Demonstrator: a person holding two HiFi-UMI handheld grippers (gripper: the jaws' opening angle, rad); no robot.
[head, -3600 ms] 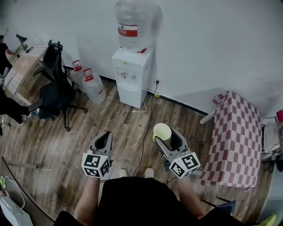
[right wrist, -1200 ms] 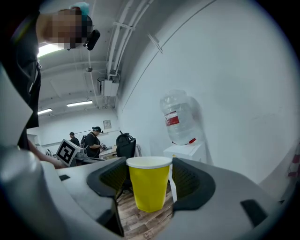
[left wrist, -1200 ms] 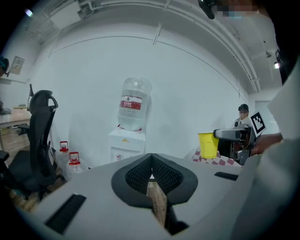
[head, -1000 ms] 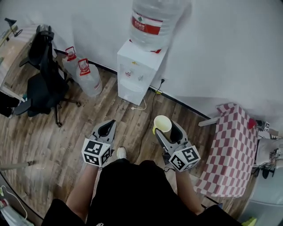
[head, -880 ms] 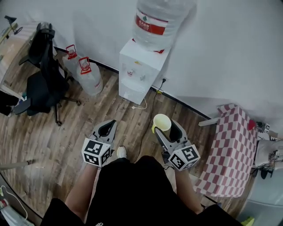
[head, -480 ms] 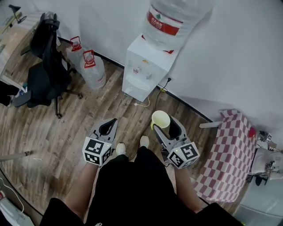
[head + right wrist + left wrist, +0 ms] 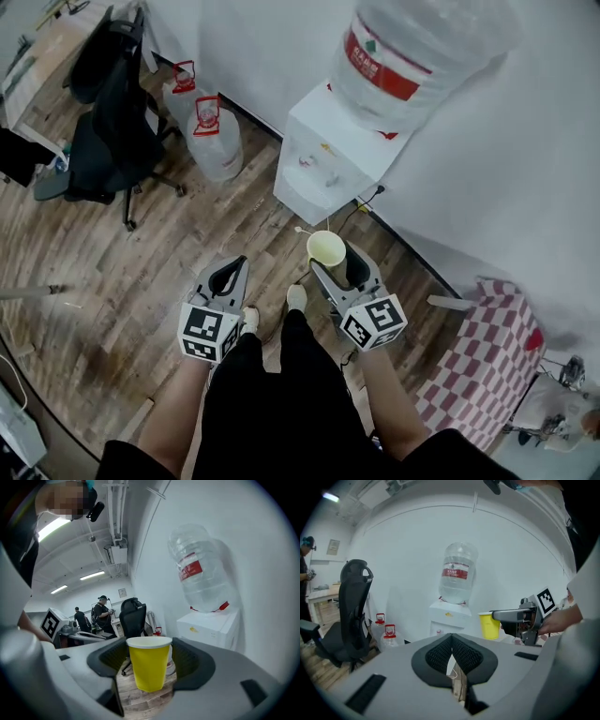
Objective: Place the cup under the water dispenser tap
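Yellow cup (image 7: 325, 247) held in right tongs (image 7: 151, 667), left tongs (image 7: 452, 645) closed (jaws together), water dispenser (image 7: 323, 169) ahead

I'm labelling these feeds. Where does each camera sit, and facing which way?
Head view: on the person's head, facing steeply down at the water dispenser; arms, legs show.
Left gripper view: on the left gripper, facing the dispenser over shut jaws; right hand shows.
Right gripper view: on the right gripper, facing past the yellow cup it holds.
Shared: cup and dispenser, all three.

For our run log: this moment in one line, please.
right tongs: shut on yellow cup | left tongs: shut, empty | water dispenser: not reached
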